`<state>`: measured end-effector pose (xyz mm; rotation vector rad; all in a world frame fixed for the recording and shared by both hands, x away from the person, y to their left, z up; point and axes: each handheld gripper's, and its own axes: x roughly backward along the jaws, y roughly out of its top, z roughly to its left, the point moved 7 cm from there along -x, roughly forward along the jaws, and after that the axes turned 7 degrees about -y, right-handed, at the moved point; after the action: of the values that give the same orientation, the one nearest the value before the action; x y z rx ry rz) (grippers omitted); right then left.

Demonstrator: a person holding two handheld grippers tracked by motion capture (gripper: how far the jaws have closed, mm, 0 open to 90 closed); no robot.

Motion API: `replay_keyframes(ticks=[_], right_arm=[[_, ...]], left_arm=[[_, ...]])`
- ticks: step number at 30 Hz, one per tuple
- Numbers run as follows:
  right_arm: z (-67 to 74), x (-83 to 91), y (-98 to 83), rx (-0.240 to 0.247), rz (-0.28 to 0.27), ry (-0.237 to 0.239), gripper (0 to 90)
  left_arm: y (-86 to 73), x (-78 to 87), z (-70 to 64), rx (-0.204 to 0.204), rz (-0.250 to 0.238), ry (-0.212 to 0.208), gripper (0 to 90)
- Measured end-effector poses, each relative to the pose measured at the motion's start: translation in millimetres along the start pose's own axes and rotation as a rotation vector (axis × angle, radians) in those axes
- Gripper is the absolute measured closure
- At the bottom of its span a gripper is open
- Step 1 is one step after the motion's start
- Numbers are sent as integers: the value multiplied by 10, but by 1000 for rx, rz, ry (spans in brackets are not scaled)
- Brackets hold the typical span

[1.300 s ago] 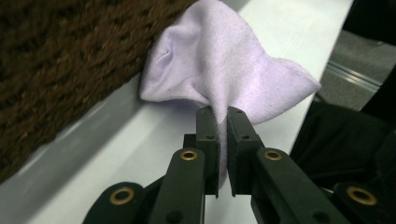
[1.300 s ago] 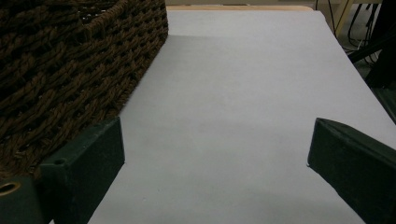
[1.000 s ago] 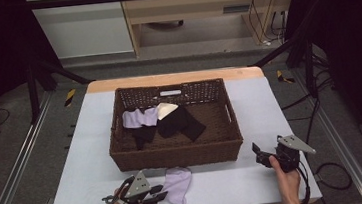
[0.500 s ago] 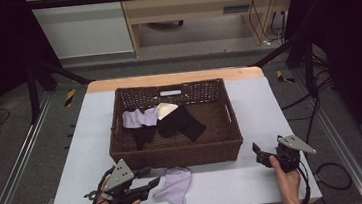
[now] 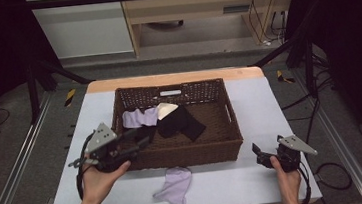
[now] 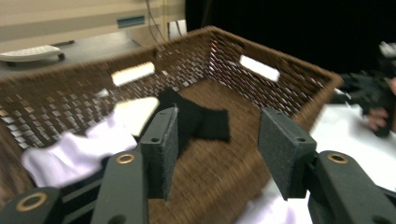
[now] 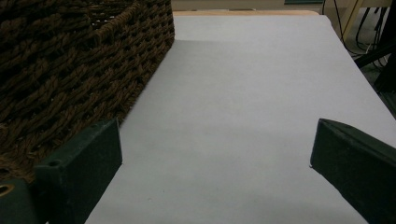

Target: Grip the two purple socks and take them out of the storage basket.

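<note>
A brown wicker basket [image 5: 232, 132] stands mid-table. In it lie a lavender sock [image 5: 139, 118], a cream piece [image 5: 166, 108] and black socks [image 5: 180, 123]. Another lavender sock [image 5: 175, 187] lies on the table in front of the basket. My left gripper [image 5: 140, 138] hovers at the basket's front-left corner, open and empty. In the left gripper view it [image 6: 217, 154] looks into the basket [image 6: 289, 93] over the black sock [image 6: 198, 119] and a pale sock [image 6: 70, 154]. My right gripper [image 5: 260, 153] rests open on the table at the front right, [image 7: 215, 158] beside the basket wall [image 7: 70, 70].
The table [image 5: 259, 99] has a light grey top with a wooden far edge. Bare tabletop [image 7: 252, 93] stretches ahead of the right gripper. Metal frame rails and cables run along both sides of the table. The person's other hand [image 6: 380, 116] appears beyond the basket.
My left gripper has moved away from the lavender sock on the table, up and leftward to the basket's front-left corner. That sock stays on the table. The right gripper has not moved.
</note>
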<state>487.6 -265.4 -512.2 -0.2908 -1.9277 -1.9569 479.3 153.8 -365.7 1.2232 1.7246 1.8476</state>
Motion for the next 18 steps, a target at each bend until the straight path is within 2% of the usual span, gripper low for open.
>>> replay_keyframes(ticks=[5, 10, 14, 18], right_arm=[[1, -2, -2, 4, 4, -8, 36], [-4, -4, -1, 0, 2, -8, 39], [-4, -3, -3, 1, 6, -6, 39], [-7, -5, -3, -3, 8, -7, 39]], left_arm=[[264, -189, 250, 23, -8, 63, 467], [433, -406, 446, 8, -9, 121, 465], [508, -627, 597, 36, -6, 153, 470], [503, -838, 742, 50, 16, 186, 478]])
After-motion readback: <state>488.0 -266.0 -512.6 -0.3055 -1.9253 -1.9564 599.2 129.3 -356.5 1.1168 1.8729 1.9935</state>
